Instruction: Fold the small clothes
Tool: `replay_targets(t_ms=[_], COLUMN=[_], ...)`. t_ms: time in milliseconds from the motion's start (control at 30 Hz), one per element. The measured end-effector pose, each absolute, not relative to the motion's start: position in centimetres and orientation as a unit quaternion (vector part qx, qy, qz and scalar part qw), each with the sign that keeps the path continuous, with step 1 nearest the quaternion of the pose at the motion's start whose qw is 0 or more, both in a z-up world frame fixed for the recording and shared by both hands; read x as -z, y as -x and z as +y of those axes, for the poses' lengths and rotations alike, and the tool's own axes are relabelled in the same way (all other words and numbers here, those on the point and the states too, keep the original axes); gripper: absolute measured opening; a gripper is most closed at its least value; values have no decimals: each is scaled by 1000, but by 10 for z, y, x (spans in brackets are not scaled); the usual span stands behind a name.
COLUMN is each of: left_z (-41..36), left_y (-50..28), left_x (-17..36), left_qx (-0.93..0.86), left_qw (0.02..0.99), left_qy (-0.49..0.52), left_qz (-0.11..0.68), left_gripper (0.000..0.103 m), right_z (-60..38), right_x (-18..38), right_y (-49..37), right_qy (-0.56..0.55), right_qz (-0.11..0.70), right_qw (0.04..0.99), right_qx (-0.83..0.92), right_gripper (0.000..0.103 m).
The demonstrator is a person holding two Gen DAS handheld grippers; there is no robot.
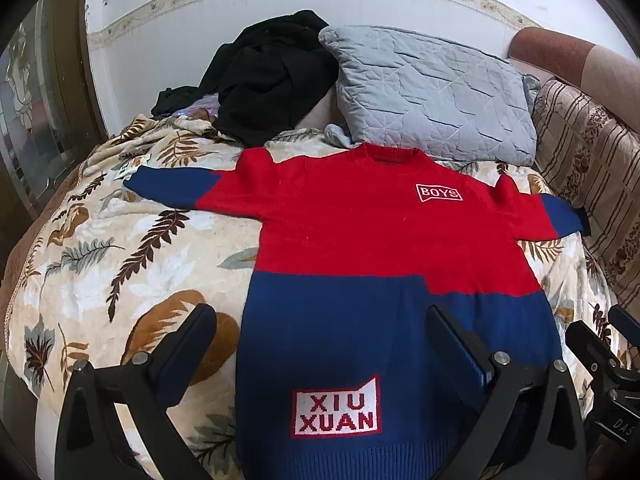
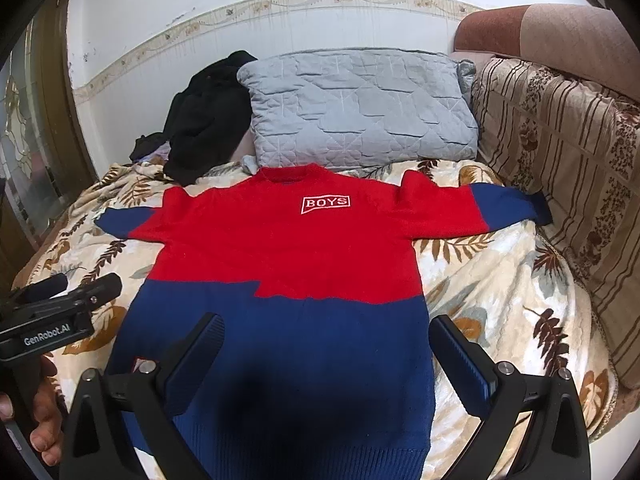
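The sweater [image 1: 360, 240] lies flat with both sleeves spread, and bare leaf-print blanket [image 1: 132, 256] lies open along its left side and, more narrowly, its right side [image 2: 492, 292]. Behind the collar the grey pillow [image 2: 360, 108] stands close, with a black clothes heap [image 1: 272, 76] beside it, so little room remains there. The striped cushion [image 2: 568, 184] walls the right edge, just beside the right sleeve end, while both grippers, the left gripper [image 1: 320, 344] and right gripper [image 2: 326, 344], hover wide open over the hem.

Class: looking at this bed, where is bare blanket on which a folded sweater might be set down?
Leaf-print blanket is bare left of the sweater, below its left sleeve, and in a narrower strip right of it. Crowded behind: black clothes and grey pillow.
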State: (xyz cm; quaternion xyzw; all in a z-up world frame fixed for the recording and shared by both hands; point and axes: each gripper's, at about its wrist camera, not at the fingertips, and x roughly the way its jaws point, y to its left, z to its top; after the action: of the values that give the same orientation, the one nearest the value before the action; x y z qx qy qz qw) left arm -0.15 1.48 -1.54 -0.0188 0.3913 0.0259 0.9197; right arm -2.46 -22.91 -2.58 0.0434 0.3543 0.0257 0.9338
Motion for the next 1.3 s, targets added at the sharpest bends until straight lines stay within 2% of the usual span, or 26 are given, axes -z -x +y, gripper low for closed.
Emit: replay_targets(t_ms=[1300], left_z=[14], left_y=[-2], left_x=[16], left_qx=[-11], left_qw=[920], left_qy=[19], left_qz=[391], left_gripper=[103], right_z=[-226], right_x=[18], right_y=[18], right_qy=[-44], right_qz=[341], right_qw=[939], right_qx=[-26], right_gripper=[103])
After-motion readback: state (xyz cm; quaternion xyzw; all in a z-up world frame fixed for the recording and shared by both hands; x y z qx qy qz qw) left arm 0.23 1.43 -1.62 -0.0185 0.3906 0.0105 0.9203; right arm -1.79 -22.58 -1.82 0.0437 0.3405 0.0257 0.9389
